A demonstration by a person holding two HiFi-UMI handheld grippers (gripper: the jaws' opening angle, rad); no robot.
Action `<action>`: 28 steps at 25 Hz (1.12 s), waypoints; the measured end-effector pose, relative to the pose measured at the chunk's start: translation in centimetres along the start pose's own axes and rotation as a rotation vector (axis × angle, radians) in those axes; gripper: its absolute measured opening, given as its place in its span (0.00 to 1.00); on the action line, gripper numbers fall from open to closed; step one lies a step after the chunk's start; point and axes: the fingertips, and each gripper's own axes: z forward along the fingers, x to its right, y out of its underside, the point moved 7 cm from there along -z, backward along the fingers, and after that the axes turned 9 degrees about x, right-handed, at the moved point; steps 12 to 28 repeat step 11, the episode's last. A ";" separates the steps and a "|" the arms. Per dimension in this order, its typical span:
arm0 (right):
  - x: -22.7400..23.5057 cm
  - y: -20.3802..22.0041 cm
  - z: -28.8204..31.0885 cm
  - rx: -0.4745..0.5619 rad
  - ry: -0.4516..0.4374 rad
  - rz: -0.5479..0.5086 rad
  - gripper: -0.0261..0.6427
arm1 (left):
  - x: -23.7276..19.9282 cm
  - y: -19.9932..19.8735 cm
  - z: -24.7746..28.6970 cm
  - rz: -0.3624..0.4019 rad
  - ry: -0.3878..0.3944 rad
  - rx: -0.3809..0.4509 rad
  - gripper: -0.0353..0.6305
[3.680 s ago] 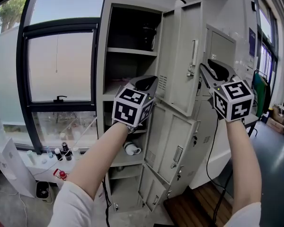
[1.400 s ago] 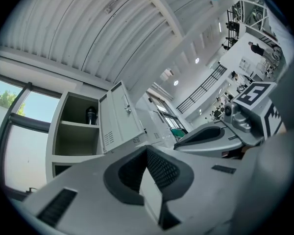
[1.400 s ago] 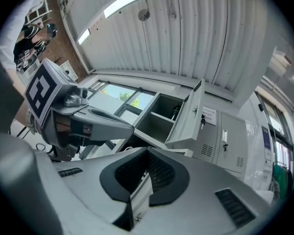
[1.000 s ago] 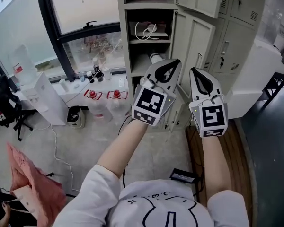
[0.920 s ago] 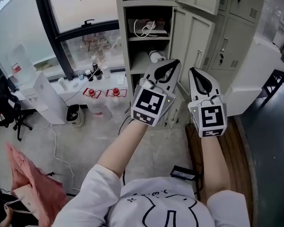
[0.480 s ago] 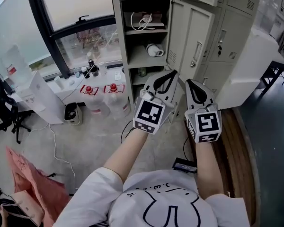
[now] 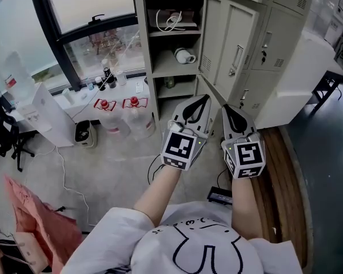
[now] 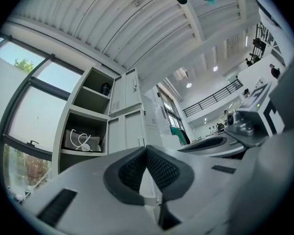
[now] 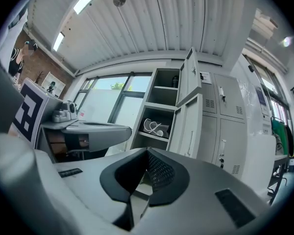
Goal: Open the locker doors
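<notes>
The grey locker bank [image 7: 144, 50] stands at the top of the head view. Its left column is open, showing shelves with a white cord bundle [image 7: 170, 19] and a mug on its side [image 7: 184, 55]. The opened doors [image 7: 237, 44] hang to the right of the shelves; closed lockers [image 7: 280, 33] follow. My left gripper [image 7: 203, 98] and right gripper [image 7: 224, 107] hover side by side below the lockers, apart from them, both shut and empty. The left gripper view shows its jaws [image 8: 146, 149] meeting before the open shelves [image 8: 88, 126]; the right gripper's jaws [image 9: 148, 151] meet likewise.
Water bottles [image 7: 128, 114] stand on the floor left of the lockers, with a white unit [image 7: 48, 116] and a window [image 7: 91, 16] beyond. A black device [image 7: 220, 196] lies by my feet. A wooden platform [image 7: 280, 176] runs along the right; a pink cloth [image 7: 34, 221] lies lower left.
Both grippers have dropped lower and drawn back from the lockers, and the lockers have slid up the view. Both stay shut.
</notes>
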 end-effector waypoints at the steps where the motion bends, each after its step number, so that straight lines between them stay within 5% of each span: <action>1: 0.0 -0.1 0.0 0.002 -0.001 0.004 0.08 | 0.1 0.1 -0.1 -0.003 0.001 -0.002 0.06; 28: -0.8 0.4 0.1 0.005 -0.014 0.038 0.08 | 0.6 0.1 -0.5 0.007 0.015 -0.009 0.06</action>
